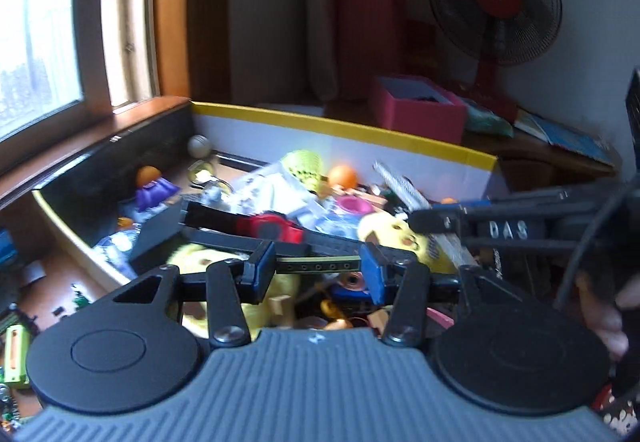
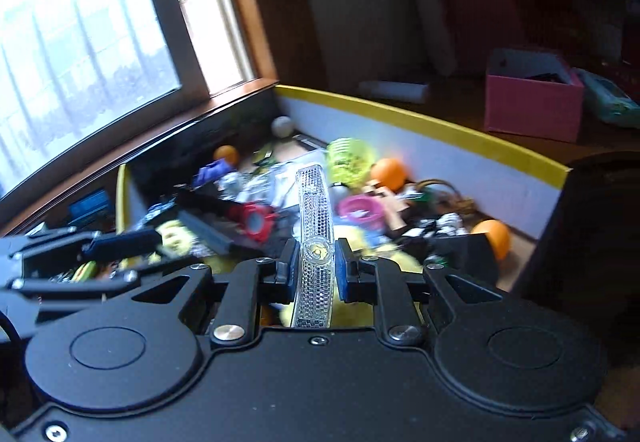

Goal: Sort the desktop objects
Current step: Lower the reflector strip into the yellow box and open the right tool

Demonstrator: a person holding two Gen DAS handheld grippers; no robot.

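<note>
Clutter fills the yellow-rimmed cardboard box [image 1: 400, 131] by the window [image 2: 80, 21]: orange balls [image 2: 389, 173], a grey ball [image 1: 199, 145], a pink cup [image 2: 360, 210], a yellow-green mesh ball [image 2: 349, 157], yellow plush toys [image 1: 390, 232] and a heap of smaller bits too blurred to name. Both grippers hang over the near end of that pile. The left gripper [image 1: 316, 268] has its blue pads about halfway apart and pressed on the two ends of a black watch strap [image 1: 316, 265] with a yellowish underside and a row of holes; the red-cased watch [image 1: 270, 228] lies just beyond, on top of the heap. The right gripper [image 2: 314, 270] is nearly closed, its pads clamped on the sides of a clear, honeycomb-patterned reflector strip [image 2: 316, 226] that stands up between them and curves away over the box. Behind the box, on the wooden desktop, sit a pink box [image 1: 418, 109] and a red standing fan [image 1: 496, 1].
</note>
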